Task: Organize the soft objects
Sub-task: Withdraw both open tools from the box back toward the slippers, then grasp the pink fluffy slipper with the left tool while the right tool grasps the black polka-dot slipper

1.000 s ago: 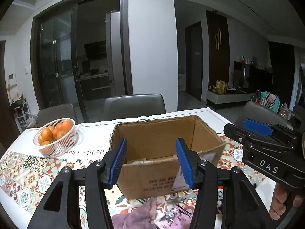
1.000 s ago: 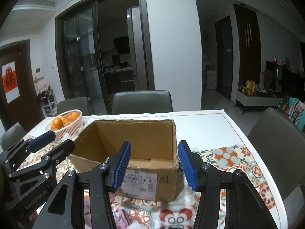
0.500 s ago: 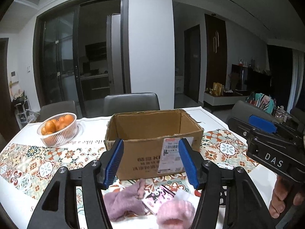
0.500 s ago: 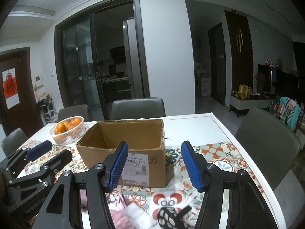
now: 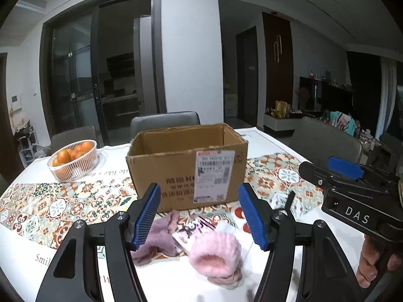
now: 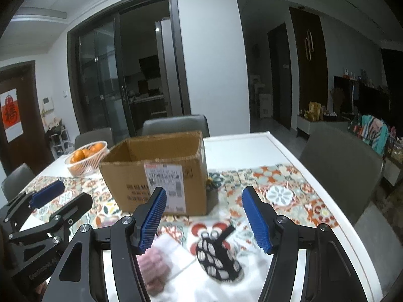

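Observation:
An open cardboard box (image 5: 186, 166) stands on the patterned tablecloth; it also shows in the right wrist view (image 6: 156, 173). In front of it lie a fluffy pink item (image 5: 216, 259), a mauve fluffy item (image 5: 158, 236) and a printed card (image 5: 194, 231). The right wrist view shows a black item with white spots (image 6: 217, 256) and the pink item (image 6: 153, 264), blurred. My left gripper (image 5: 200, 215) is open and empty above the soft items. My right gripper (image 6: 205, 217) is open and empty above the spotted item.
A white basket of oranges (image 5: 73, 159) stands at the back left. Grey chairs (image 5: 165, 124) line the far side of the table, another (image 6: 340, 166) its right side. The table's white right edge (image 6: 325, 201) runs close by.
Both grippers have pulled back and up from the box. The soft items in front of the box have come into view below them. Both stayed open.

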`<state>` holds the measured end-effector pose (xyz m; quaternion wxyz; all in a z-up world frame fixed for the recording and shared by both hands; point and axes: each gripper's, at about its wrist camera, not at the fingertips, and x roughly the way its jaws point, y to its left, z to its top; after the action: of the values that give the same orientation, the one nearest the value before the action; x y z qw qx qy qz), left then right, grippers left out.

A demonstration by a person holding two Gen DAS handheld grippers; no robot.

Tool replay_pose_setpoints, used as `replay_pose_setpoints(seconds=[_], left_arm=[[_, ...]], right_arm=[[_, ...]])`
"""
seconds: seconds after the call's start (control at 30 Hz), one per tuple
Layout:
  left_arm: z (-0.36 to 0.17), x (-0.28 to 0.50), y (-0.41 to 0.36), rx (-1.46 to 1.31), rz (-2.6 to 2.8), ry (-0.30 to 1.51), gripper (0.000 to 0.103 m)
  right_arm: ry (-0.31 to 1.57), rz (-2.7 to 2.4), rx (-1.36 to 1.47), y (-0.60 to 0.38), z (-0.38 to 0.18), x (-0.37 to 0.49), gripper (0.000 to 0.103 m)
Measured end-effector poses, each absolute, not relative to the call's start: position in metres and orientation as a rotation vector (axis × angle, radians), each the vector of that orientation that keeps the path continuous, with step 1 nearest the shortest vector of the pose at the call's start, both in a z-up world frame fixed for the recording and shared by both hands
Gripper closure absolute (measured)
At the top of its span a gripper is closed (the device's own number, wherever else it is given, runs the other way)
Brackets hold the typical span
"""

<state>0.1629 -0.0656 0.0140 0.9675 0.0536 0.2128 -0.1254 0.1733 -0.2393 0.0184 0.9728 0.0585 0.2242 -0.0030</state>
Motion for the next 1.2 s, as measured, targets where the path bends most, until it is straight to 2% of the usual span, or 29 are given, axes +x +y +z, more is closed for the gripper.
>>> replay_pose_setpoints(seconds=[0.53, 1.2], left_arm=[[-0.029, 0.145, -0.074, 0.155, -0.245, 0.500, 0.035], [-0.080, 0.184, -0.082, 0.147, -0.265, 0.645, 0.034]], right_arm=[[0.569, -0.008, 0.108, -0.246, -0.025, 0.160, 0.039], [0.716, 0.003, 0.144, -0.256, -0.078, 0.200, 0.039]])
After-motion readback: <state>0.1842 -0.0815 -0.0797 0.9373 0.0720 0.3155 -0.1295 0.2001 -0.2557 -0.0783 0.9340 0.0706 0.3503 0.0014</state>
